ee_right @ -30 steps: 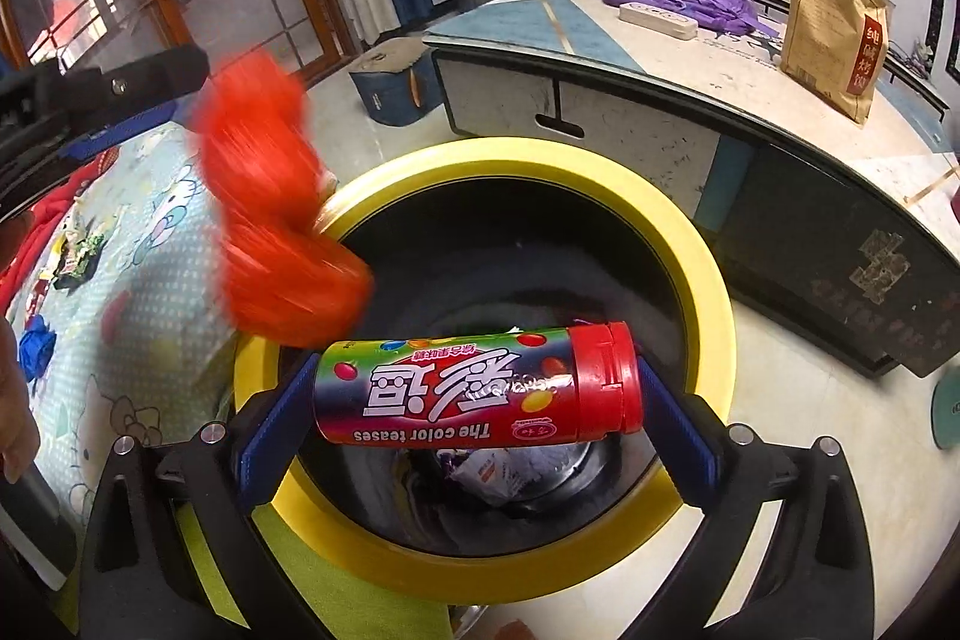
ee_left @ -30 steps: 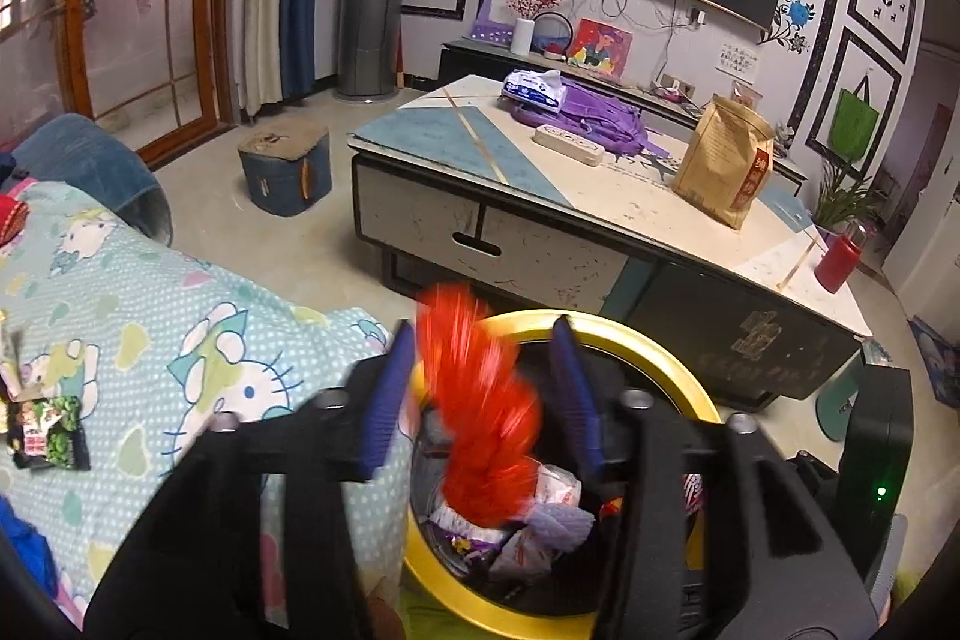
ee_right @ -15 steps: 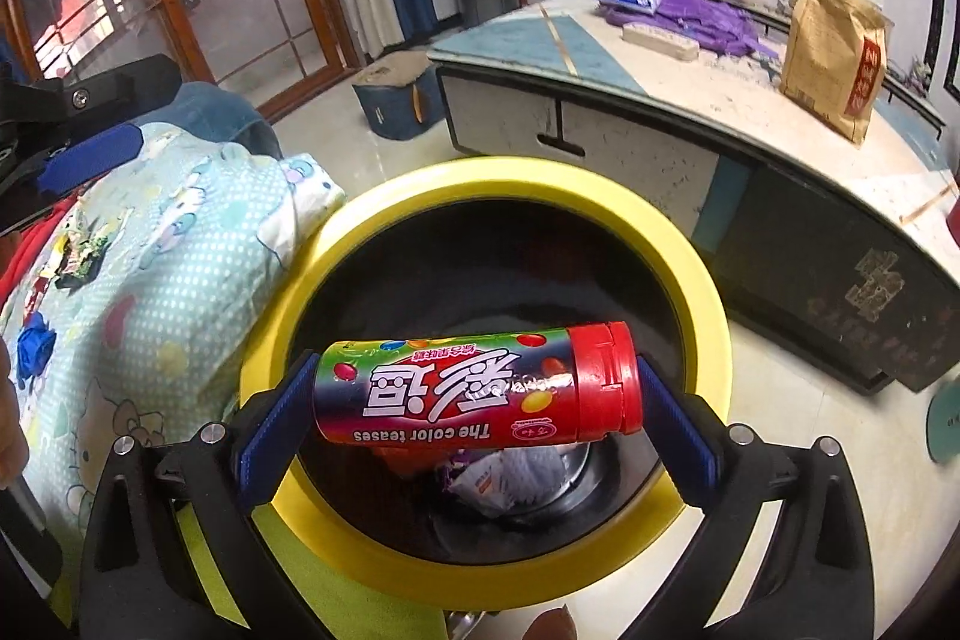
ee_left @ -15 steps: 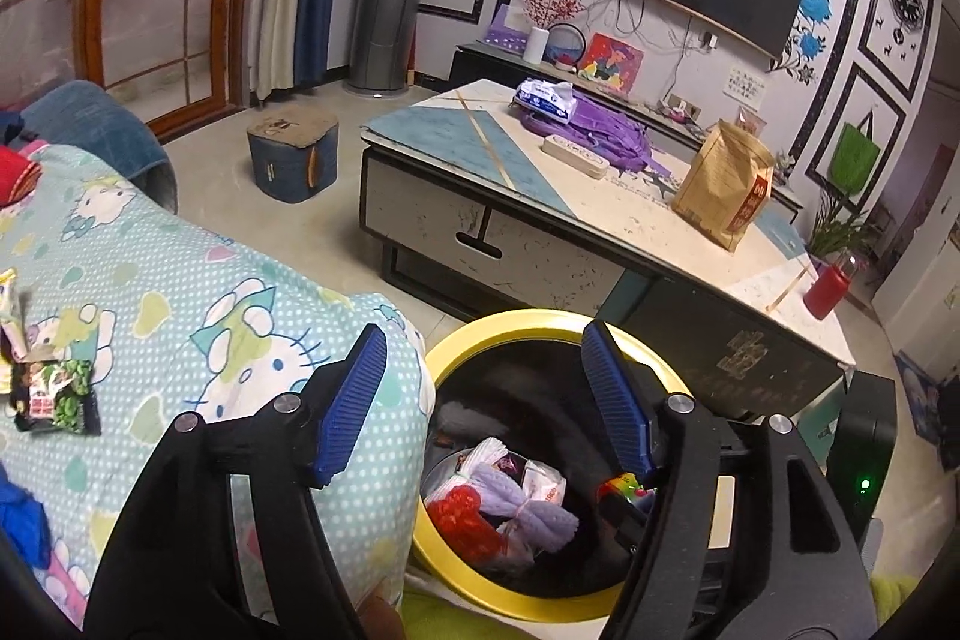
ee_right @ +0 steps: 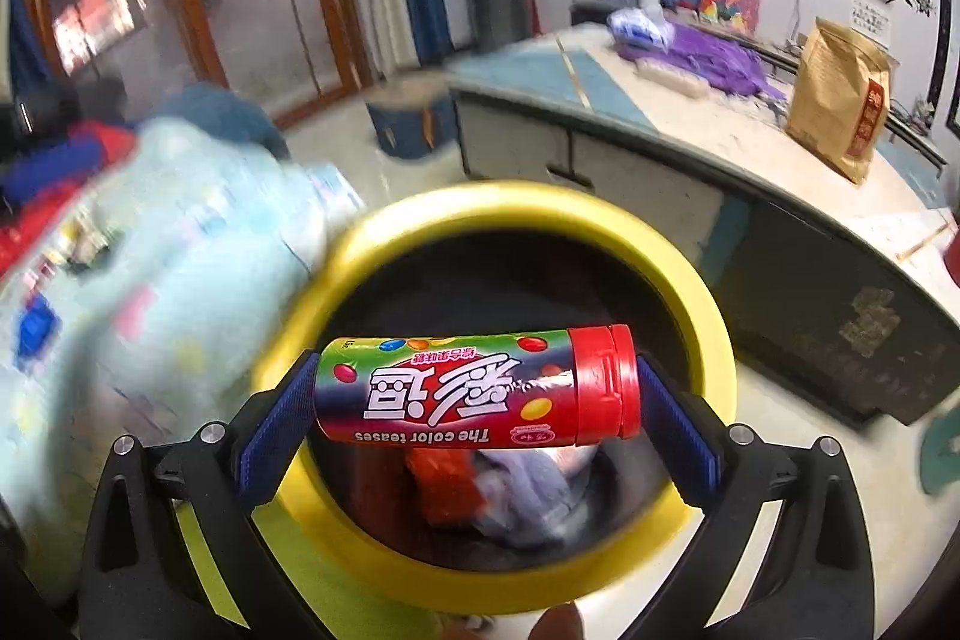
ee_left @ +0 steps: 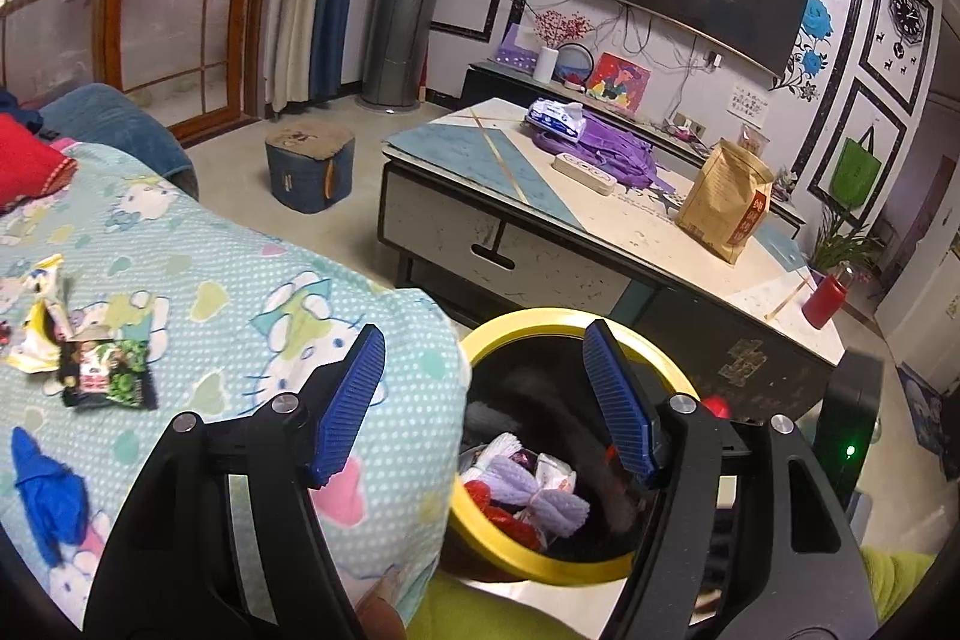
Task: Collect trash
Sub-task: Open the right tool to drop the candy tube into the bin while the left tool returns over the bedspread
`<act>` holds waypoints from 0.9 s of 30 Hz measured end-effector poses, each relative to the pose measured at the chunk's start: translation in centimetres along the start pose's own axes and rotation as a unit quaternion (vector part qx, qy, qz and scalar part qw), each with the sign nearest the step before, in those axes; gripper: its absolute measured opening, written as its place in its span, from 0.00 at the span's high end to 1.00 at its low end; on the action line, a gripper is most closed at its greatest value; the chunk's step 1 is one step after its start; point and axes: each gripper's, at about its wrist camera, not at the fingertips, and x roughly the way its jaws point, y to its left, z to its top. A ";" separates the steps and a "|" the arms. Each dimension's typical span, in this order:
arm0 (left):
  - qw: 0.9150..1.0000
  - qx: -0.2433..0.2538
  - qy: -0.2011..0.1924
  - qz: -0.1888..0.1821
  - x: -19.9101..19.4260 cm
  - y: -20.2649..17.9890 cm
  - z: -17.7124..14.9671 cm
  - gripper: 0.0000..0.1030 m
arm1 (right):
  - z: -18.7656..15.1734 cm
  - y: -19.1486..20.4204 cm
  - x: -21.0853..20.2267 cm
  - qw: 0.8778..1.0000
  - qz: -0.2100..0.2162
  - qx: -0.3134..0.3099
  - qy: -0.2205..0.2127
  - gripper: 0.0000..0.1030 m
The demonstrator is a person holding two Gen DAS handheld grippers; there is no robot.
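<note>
Left gripper [ee_left: 486,400], jaws apart, above yellow-rimmed bin [ee_left: 528,322].

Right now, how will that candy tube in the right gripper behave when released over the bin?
The candy tube looks rigid, glossy plastic, probably slippery. It is held sideways above the yellow-rimmed bin, so it likely drops in and, being round, may roll on the trash.

A second ago we had a red wrapper between the fingers of our left claw [ee_left: 483,400] above the yellow-rimmed trash bin [ee_left: 651,349]; now the jaws stand wide apart with nothing between them, and the red wrapper [ee_left: 501,505] lies inside the bin among the other trash. Our left claw has also pulled back toward the Hello Kitty bedspread [ee_left: 252,304]. The right wrist view has gone blurry with motion, its background shifted.
</note>
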 end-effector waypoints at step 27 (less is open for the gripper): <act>0.995 -0.072 -0.041 0.063 -7.7 9.8 -2.0 0.37 | -3.5 4.1 4.6 0.989 0.082 0.001 0.124 0.06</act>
